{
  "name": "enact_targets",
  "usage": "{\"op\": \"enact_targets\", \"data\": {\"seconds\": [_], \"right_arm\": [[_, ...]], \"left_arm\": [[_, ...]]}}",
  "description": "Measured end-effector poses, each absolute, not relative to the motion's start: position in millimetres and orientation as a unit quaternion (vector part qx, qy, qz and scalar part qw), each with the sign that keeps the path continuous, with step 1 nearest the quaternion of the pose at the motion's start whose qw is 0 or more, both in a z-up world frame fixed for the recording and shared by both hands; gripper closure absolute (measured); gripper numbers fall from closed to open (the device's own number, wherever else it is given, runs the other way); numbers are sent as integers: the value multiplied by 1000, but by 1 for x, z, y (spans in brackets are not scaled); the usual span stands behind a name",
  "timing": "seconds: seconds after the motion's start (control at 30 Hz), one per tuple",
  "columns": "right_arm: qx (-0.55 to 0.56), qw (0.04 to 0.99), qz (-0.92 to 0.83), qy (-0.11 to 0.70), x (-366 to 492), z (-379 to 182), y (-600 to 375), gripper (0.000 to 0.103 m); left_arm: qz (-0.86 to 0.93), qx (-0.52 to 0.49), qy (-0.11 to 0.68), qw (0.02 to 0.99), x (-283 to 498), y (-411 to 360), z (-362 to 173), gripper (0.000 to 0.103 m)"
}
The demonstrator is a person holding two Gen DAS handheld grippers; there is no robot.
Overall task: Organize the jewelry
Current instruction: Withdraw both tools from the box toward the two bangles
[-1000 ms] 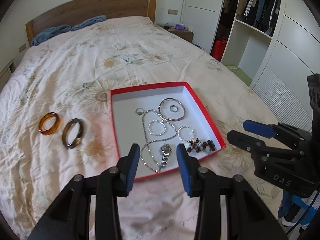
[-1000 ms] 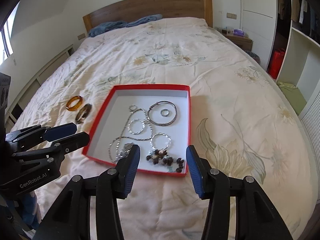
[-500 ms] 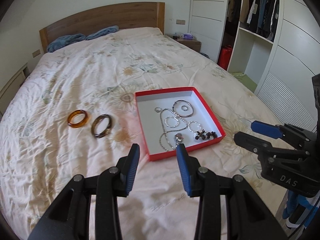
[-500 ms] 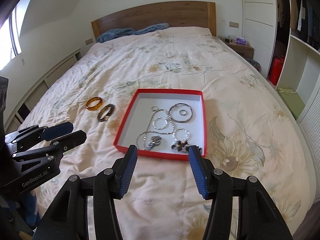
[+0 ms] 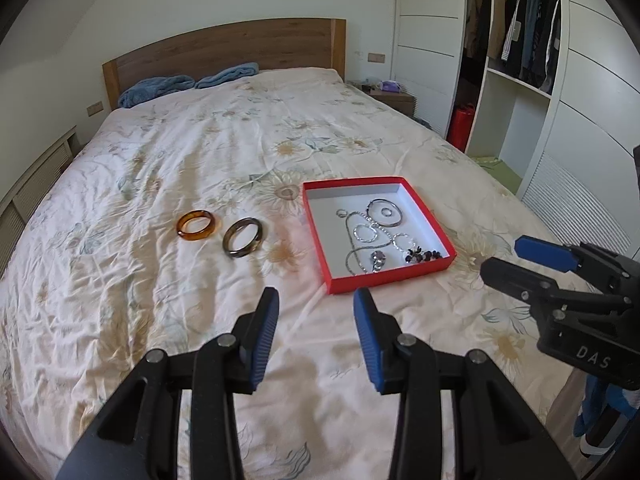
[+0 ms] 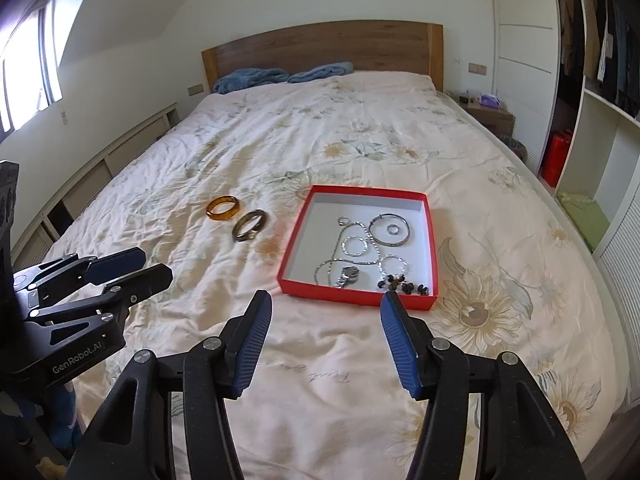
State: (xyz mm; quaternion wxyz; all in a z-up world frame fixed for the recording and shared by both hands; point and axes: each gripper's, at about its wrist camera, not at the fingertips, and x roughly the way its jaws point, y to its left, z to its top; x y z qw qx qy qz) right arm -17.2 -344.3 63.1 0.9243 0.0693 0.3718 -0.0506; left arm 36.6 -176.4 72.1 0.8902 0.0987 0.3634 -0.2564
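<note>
left gripper jaws wide, empty, over bedspread | right gripper jaws wide, empty | red tray holds chains, rings, beads | amber bangle, dark bangle on bedspread left of tray

Bright daylight from the window, soft shadows, sharp focus, fisheye-bent dark corners.
</note>
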Motion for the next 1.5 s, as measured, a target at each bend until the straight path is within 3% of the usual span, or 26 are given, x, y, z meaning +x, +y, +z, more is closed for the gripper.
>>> {"op": "enact_targets", "data": {"seconds": [0.1, 0.67, 1.5], "right_arm": [[64, 925, -48, 371, -21, 66, -334, 46], [50, 931, -30, 360, -22, 69, -292, 45], [30, 916, 40, 398, 81, 27, -250, 45]], "left_arm": [[-248, 88, 361, 895, 35, -163, 73, 60], [-169, 62, 371, 911, 46, -91, 70, 60], [-103, 74, 411, 903, 123, -58, 43, 60]]}}
